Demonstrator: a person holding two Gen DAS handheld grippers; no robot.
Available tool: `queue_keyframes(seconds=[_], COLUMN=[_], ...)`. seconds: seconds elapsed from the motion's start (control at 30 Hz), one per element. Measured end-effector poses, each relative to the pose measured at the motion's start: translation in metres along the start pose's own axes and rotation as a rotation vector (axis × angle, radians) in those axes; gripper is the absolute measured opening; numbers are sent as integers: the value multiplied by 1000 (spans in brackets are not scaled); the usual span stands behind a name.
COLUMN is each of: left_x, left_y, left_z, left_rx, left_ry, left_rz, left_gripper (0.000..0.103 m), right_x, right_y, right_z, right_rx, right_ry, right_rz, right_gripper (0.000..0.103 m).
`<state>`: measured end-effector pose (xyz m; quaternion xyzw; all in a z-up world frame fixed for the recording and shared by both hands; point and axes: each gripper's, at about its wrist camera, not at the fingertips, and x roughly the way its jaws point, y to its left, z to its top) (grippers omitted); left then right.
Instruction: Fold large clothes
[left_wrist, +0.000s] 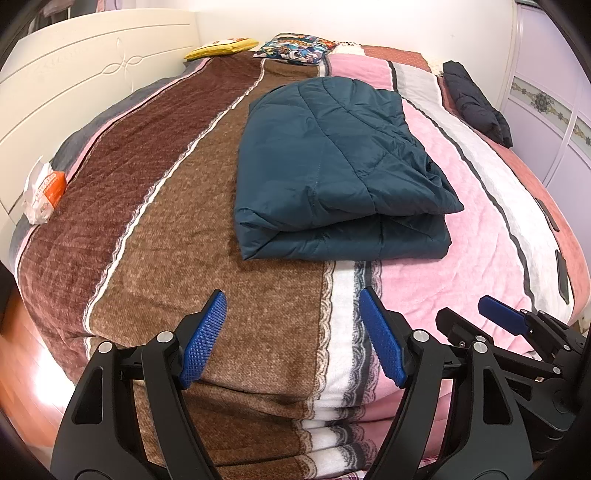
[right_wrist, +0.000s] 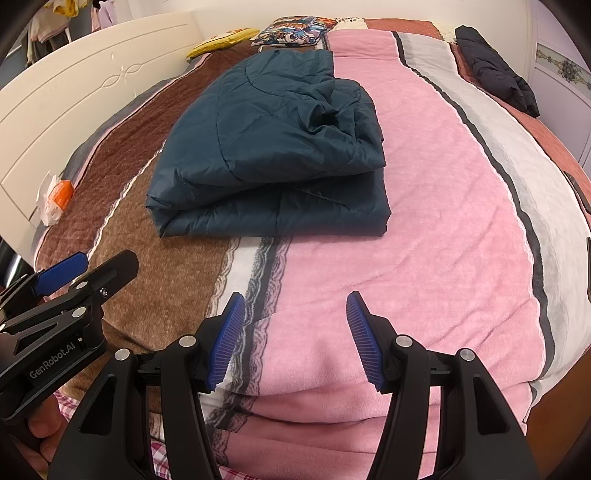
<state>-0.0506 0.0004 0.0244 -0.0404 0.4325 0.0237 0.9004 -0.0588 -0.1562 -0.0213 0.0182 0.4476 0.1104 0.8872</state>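
Observation:
A dark teal quilted jacket (left_wrist: 332, 166) lies folded into a thick rectangle on the striped bedspread (left_wrist: 184, 240); the right wrist view has the same jacket (right_wrist: 266, 147) left of centre. My left gripper (left_wrist: 291, 299) hovers open over the near edge of the bed, short of the jacket, nothing between its blue pads. My right gripper (right_wrist: 295, 301) is open too, over the pink stripe (right_wrist: 406, 240), clear of the jacket. Each gripper appears at the edge of the other's view: the right gripper (left_wrist: 476, 314), the left gripper (right_wrist: 96, 262).
A black garment (left_wrist: 476, 103) lies bunched at the far right of the bed. Pillows (left_wrist: 291, 48) sit at the far end, a white and orange packet (left_wrist: 42, 192) by the cream headboard (left_wrist: 74, 81). Wardrobe doors (left_wrist: 554, 110) stand to the right. Wooden floor (left_wrist: 22, 362) shows lower left.

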Motion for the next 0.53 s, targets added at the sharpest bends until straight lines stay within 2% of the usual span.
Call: queue_keyframes(seconds=[0.53], left_x=[3], left_y=[0], left_z=[-1], left_rx=[0], left_ry=[16], left_rz=[12], left_gripper=[71], right_x=[1], right_y=[0], right_z=[0], right_rx=[-2], right_ry=[1], right_rz=[1], right_gripper=[58])
